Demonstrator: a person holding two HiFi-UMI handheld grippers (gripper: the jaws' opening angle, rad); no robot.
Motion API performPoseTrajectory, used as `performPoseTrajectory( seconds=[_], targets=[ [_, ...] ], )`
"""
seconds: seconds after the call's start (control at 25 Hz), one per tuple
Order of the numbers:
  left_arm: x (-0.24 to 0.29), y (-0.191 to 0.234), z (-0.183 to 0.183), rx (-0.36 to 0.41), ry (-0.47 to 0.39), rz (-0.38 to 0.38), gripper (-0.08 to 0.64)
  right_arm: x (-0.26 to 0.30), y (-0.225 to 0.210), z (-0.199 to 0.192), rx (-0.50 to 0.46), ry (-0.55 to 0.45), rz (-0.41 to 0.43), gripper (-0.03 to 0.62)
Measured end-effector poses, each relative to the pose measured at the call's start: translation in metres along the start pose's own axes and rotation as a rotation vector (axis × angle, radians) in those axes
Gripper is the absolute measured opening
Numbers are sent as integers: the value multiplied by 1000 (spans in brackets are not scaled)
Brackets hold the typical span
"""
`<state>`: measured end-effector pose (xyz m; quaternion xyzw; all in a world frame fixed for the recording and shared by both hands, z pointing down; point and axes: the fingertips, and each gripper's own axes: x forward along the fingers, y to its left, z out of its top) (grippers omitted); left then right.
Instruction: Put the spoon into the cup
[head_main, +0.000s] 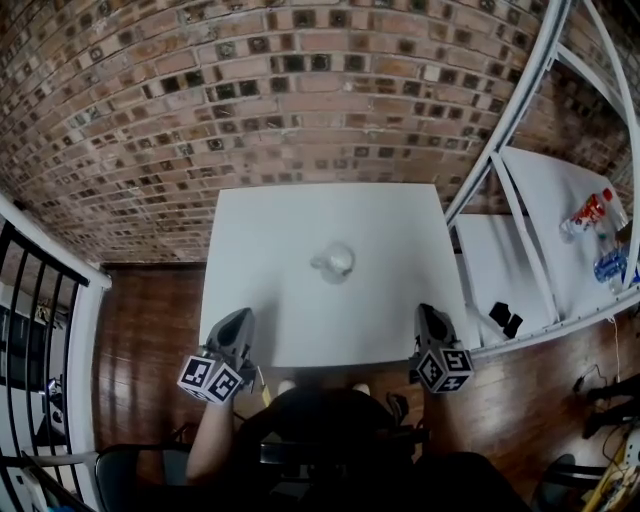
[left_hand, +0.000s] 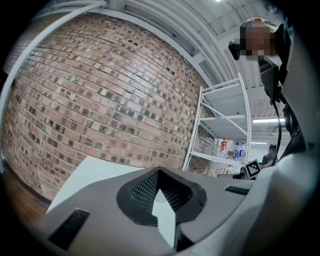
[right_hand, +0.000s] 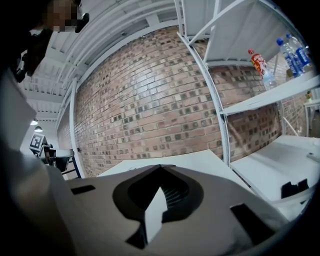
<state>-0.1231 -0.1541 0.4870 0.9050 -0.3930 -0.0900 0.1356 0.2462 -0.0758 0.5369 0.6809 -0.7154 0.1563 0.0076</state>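
A clear glass cup (head_main: 335, 262) stands near the middle of the white table (head_main: 270, 230). I cannot make out a spoon for certain; something pale shows at the cup's left side. My left gripper (head_main: 237, 320) rests at the table's near left edge, its jaws closed tip to tip with nothing between them (left_hand: 159, 171). My right gripper (head_main: 428, 314) sits at the near right edge, also shut and empty (right_hand: 160, 168). Both point toward the brick wall, well short of the cup.
A brick wall (head_main: 300, 90) rises behind the table. A white shelf unit (head_main: 520, 250) stands close on the right with bottles (head_main: 590, 212) and a small black object (head_main: 505, 318). A black railing (head_main: 30, 300) is at the left, over a wooden floor.
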Motion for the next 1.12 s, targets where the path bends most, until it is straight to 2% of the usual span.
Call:
performPoseTrajectory(
  seconds=[0.4, 0.68, 1.12],
  targets=[
    [-4, 3, 0, -10, -12, 26, 5, 6, 13, -10, -3, 41, 48, 2],
    [-4, -2, 6, -6, -20, 11, 5, 7, 17, -24, 0, 78, 56, 2],
    [-3, 6, -8, -9, 15, 23, 5, 14, 21, -22, 3, 90, 66, 2]
  ],
)
